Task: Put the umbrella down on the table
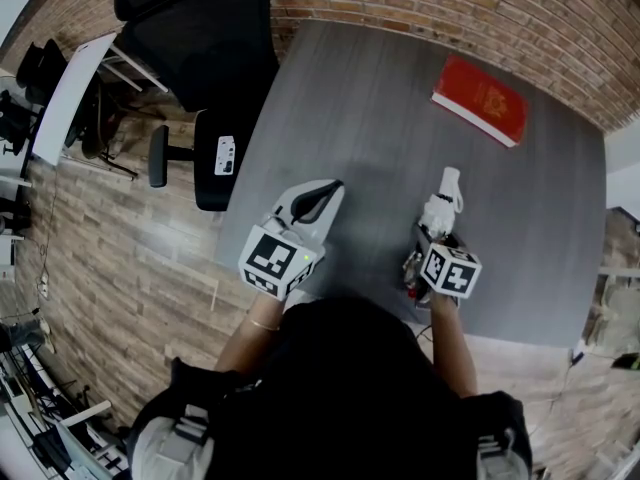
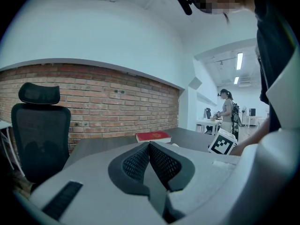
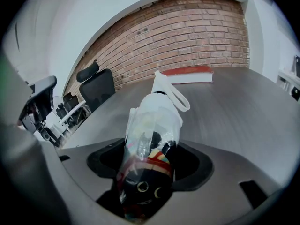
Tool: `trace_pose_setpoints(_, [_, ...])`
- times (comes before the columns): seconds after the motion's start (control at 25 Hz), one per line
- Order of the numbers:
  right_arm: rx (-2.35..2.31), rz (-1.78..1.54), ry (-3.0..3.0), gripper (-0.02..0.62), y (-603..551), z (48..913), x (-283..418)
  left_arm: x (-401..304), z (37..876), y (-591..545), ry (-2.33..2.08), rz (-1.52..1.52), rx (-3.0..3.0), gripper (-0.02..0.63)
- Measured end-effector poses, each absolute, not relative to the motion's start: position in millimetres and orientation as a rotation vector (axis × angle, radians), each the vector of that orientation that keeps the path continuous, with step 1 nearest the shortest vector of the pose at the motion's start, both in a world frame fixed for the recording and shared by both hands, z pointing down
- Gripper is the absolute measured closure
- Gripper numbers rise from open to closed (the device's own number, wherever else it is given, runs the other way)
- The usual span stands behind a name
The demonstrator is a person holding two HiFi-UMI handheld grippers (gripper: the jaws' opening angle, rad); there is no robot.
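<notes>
Above the table [image 1: 340, 118], right gripper [image 3: 151, 167] fingers clasp the umbrella [image 3: 152, 125], seemingly plastic-sleeved; left gripper [image 2: 149, 146] fingers closed.

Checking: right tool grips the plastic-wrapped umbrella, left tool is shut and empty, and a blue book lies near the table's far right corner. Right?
Not quite. The book is red, not blue; the head view shows it. The rest stands: the right tool grips the plastic-wrapped umbrella, the left tool is shut and empty, and the book lies near the table's far right corner.
</notes>
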State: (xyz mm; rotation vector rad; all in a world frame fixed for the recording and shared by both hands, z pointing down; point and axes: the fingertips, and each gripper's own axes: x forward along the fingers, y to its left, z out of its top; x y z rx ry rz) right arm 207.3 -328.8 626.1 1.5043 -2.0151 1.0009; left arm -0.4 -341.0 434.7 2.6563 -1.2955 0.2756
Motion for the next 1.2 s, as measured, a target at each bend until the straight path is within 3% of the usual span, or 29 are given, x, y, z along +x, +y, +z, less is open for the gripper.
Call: trace_pose_setpoints(1.2, [1.478,1.087,-1.895,0.284,-333.7,647.0,209.7,9.2,438.2,-344.3,-1.244,0.317,2.679,0.604])
